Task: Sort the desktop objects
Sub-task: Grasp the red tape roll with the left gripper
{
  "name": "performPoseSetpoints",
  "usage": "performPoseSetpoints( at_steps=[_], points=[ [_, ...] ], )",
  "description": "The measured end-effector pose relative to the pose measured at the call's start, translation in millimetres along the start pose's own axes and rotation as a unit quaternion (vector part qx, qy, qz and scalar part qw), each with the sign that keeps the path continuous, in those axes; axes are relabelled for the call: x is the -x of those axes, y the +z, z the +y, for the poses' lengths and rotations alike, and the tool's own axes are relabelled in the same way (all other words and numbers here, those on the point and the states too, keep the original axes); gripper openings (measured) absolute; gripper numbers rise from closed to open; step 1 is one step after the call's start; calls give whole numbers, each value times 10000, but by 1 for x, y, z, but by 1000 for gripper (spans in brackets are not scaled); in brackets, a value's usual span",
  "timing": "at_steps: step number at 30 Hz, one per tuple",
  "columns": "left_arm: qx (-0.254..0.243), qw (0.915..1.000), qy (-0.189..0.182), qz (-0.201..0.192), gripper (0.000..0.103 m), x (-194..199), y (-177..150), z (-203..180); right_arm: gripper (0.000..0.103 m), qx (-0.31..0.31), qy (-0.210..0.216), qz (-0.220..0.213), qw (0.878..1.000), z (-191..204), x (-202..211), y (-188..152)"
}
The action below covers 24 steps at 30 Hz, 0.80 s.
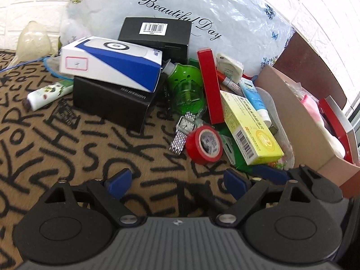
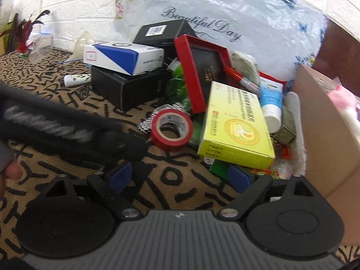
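A heap of objects lies on a brown cloth with black letters. A red tape roll [image 1: 204, 145] [image 2: 172, 129] sits at the front, beside a silver watch [image 1: 182, 130] and a yellow box [image 1: 250, 128] [image 2: 236, 126]. Behind are a red box [image 1: 210, 87] [image 2: 202, 69], a green bottle [image 1: 186, 87], a white-and-blue box [image 1: 112, 64] [image 2: 123, 57] on a black box [image 1: 114, 103], and a blue tube [image 2: 271, 103]. My left gripper [image 1: 176, 182] is open, short of the tape. My right gripper [image 2: 180, 177] is open, short of the tape and yellow box.
A cardboard box [image 1: 299, 121] [image 2: 326, 123] with pink items stands at the right. A white printed plastic bag [image 1: 202, 11] leans on the brick wall behind. A hand cream tube [image 1: 48, 94] lies left. The blurred left gripper body [image 2: 56, 126] crosses the right wrist view.
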<state>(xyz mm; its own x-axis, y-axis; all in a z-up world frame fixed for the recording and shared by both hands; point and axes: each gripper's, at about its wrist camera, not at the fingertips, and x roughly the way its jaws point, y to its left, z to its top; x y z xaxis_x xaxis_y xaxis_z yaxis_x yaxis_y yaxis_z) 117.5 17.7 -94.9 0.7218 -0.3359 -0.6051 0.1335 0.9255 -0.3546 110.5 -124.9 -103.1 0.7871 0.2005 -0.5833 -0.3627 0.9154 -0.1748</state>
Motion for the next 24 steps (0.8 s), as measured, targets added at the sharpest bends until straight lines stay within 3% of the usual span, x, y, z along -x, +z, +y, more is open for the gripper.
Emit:
performPoseSetpoints(
  at_steps=[3,7,9,11,13,15,17,20,24],
  points=[
    [-4,10000,-9,-28,81,-5,2,-1,81,28,231,-17,9997,2,-3,0],
    [-61,10000,46,-50,61,-8,4,-2,77,-227,451,6,9987,-1,-8,3],
    [-58,10000,48,-31,46,-9,5,-2,62,-304,616,-16,9976,-2,-9,4],
    [-45,10000,1,19,25,-10,5,-1,52,-252,699,-47,9972,0,-8,4],
    [-27,9999,-74,101,15,-12,4,-1,44,-157,765,-62,9969,4,-7,5],
    [-25,9999,-125,111,11,-11,3,-1,31,-102,849,-59,9963,6,-7,5],
    [-29,9998,-178,124,3,-11,4,-2,26,-26,921,-51,9957,8,-6,6],
    [-24,9995,-261,156,0,-10,4,-2,25,-12,959,-47,9954,9,-5,6],
    [30,9999,-79,120,0,-9,4,0,29,-81,855,-53,9963,7,-1,6]
  ],
)
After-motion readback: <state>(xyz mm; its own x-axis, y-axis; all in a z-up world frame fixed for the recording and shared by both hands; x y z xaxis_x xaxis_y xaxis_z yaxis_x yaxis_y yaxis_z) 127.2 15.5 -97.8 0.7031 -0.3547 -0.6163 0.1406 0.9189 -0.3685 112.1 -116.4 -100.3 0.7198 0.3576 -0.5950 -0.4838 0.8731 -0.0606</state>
